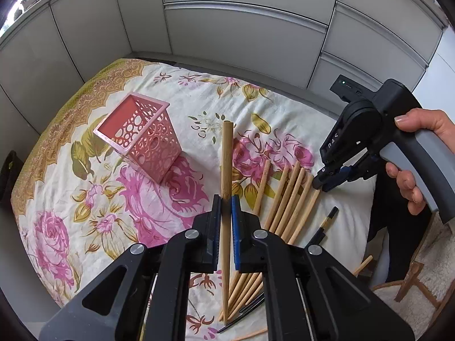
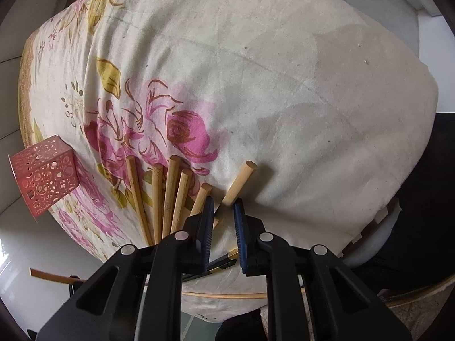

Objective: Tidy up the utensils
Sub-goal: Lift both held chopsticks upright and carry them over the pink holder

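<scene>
My left gripper [image 1: 226, 203] is shut on a wooden chopstick [image 1: 226, 159] that points away from me, raised above the floral cloth [image 1: 119, 207]. A pink perforated holder [image 1: 139, 136] stands open-topped to its left. Several wooden chopsticks [image 1: 287, 199] lie fanned on the cloth to the right, with dark chopsticks [image 1: 324, 224] beside them. My right gripper [image 1: 324, 182] hovers at the far ends of that pile. In the right wrist view its jaws [image 2: 223, 207] stand slightly apart around the near end of one wooden chopstick [image 2: 239, 182], beside the other chopsticks [image 2: 170, 196]. The holder [image 2: 42, 176] is at far left.
Grey cabinet panels [image 1: 244, 37] stand behind the table. A wooden chair [image 1: 412, 281] is at lower right. The cloth's bare cream part [image 2: 284, 85] stretches ahead of the right gripper. A loose stick [image 2: 51, 276] shows at lower left, off the table's edge.
</scene>
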`<action>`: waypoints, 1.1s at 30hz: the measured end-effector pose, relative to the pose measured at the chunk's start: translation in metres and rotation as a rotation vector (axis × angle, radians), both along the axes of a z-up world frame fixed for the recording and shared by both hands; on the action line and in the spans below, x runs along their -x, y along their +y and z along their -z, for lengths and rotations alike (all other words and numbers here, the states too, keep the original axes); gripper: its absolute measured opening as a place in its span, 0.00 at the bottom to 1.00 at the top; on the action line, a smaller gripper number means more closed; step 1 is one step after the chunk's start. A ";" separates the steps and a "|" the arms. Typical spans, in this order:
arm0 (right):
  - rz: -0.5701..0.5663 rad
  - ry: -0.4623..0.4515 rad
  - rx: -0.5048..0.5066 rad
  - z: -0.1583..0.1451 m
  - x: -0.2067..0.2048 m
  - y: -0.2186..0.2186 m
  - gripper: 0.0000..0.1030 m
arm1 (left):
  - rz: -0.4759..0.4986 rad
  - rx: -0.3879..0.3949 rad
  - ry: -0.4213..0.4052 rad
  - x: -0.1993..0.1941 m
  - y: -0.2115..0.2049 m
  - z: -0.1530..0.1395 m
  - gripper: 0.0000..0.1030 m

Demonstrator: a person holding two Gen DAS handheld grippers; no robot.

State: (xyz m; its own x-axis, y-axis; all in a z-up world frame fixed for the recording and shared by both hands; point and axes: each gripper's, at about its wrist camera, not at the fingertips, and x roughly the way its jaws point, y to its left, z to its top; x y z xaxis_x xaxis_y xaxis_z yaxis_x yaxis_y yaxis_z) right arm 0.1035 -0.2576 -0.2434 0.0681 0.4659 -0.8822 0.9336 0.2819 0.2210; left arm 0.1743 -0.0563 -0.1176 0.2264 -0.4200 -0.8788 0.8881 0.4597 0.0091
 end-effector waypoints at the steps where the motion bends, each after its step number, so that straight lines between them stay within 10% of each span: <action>1: -0.041 0.010 0.027 -0.002 -0.006 0.004 0.16 | -0.006 0.005 -0.005 -0.003 0.003 -0.001 0.06; 12: -0.168 -0.414 0.155 -0.032 -0.031 0.015 0.09 | -0.255 0.166 -0.063 -0.015 0.048 -0.025 0.06; 21: -0.348 -0.824 0.331 -0.114 -0.026 0.030 0.08 | -0.496 0.359 -0.185 -0.001 0.067 -0.065 0.06; 33: -0.374 -1.125 0.523 -0.245 0.004 0.002 0.08 | -0.575 0.435 -0.274 0.009 0.047 -0.124 0.06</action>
State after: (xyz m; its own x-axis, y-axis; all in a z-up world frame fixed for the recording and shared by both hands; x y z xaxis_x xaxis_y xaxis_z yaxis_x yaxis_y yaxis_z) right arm 0.0991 -0.2553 0.0011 0.8284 0.2371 -0.5076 0.1544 0.7743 0.6137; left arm 0.1650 -0.0096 0.0066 0.6990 -0.4654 -0.5430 0.5007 0.8606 -0.0930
